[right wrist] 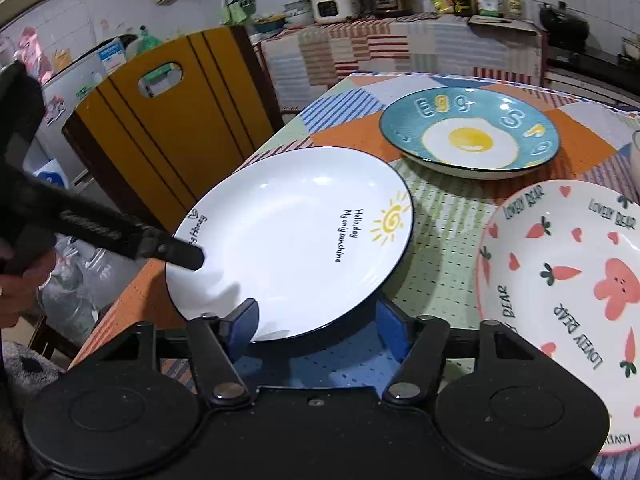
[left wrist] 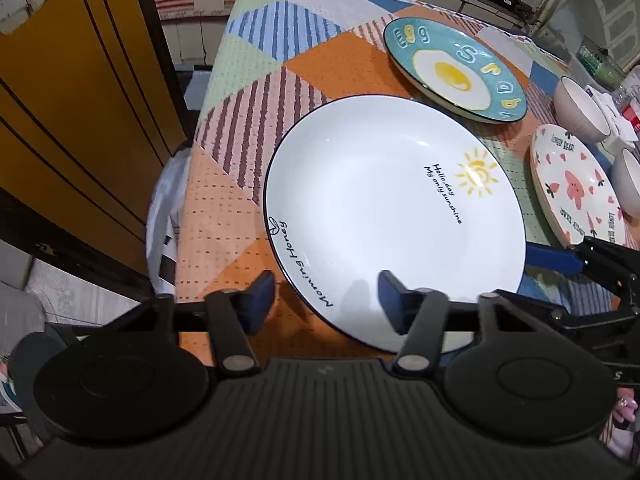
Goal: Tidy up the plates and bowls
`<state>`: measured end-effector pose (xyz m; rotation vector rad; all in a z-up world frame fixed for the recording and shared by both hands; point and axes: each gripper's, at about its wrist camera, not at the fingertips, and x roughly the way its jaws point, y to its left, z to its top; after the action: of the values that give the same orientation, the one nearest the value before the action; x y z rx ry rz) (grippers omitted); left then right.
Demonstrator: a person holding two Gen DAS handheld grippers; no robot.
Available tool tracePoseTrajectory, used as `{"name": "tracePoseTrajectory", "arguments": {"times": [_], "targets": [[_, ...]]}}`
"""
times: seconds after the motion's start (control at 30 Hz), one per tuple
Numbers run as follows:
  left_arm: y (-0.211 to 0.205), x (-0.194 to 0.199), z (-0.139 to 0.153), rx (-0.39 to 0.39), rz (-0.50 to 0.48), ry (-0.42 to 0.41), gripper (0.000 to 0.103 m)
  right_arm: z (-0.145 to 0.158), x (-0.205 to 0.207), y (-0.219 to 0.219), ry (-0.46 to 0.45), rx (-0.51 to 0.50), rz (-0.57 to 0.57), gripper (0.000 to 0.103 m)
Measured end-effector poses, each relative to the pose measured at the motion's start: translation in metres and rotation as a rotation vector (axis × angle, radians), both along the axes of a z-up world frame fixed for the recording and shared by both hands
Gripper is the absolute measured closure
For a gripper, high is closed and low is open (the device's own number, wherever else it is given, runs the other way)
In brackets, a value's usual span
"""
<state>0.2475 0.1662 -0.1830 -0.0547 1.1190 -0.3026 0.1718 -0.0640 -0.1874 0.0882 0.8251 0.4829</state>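
A white plate with a sun drawing point(left wrist: 384, 216) point(right wrist: 292, 240) lies on the patterned tablecloth near the table's left edge. My left gripper point(left wrist: 326, 300) is open, its jaws straddling the plate's near-left rim, one above the plate and one beside it. It shows in the right wrist view as a dark finger point(right wrist: 180, 254) over the plate's left rim. My right gripper point(right wrist: 316, 332) is open around the plate's near rim; it shows at the right edge of the left wrist view point(left wrist: 560, 258). A teal egg plate point(left wrist: 452, 68) point(right wrist: 468, 132) and a pink carrot plate point(left wrist: 572, 192) point(right wrist: 560, 292) lie further right.
Two white bowls point(left wrist: 580, 108) point(left wrist: 626, 180) stand at the table's right side. A yellow chair back point(right wrist: 168, 120) point(left wrist: 72, 100) stands against the table's left edge. A counter with appliances and bottles point(right wrist: 400, 0) runs along the back wall.
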Motion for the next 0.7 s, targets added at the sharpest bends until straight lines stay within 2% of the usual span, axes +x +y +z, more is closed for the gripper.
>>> {"name": "tracePoseTrajectory", "arguments": {"times": [0.1, 0.17, 0.23, 0.3, 0.4, 0.57, 0.7], "targets": [[0.001, 0.005, -0.010, -0.006, 0.007, 0.021, 0.071, -0.004, 0.008, -0.002, 0.014, 0.009, -0.014, 0.041], [0.002, 0.006, -0.014, -0.009, 0.001, 0.012, 0.073, -0.006, 0.014, -0.007, 0.026, 0.030, -0.050, 0.051], [0.004, 0.006, -0.014, -0.020, 0.003, 0.006, 0.073, -0.012, 0.022, -0.013, 0.062, 0.057, -0.090, 0.074], [0.005, 0.006, -0.015, -0.026, -0.001, -0.006, 0.073, -0.018, 0.026, -0.019, 0.078, 0.092, -0.121, 0.077], [0.005, 0.006, -0.014, -0.030, 0.006, -0.009, 0.073, -0.019, 0.029, -0.026, 0.083, 0.119, -0.111, 0.078], [0.000, 0.002, -0.010, 0.006, -0.012, -0.004, 0.075, -0.013, 0.035, -0.024, 0.128, 0.077, -0.035, 0.079], [-0.009, -0.016, 0.006, 0.010, -0.045, -0.006, 0.075, -0.002, 0.026, -0.031, 0.129, 0.057, -0.002, 0.079]]}}
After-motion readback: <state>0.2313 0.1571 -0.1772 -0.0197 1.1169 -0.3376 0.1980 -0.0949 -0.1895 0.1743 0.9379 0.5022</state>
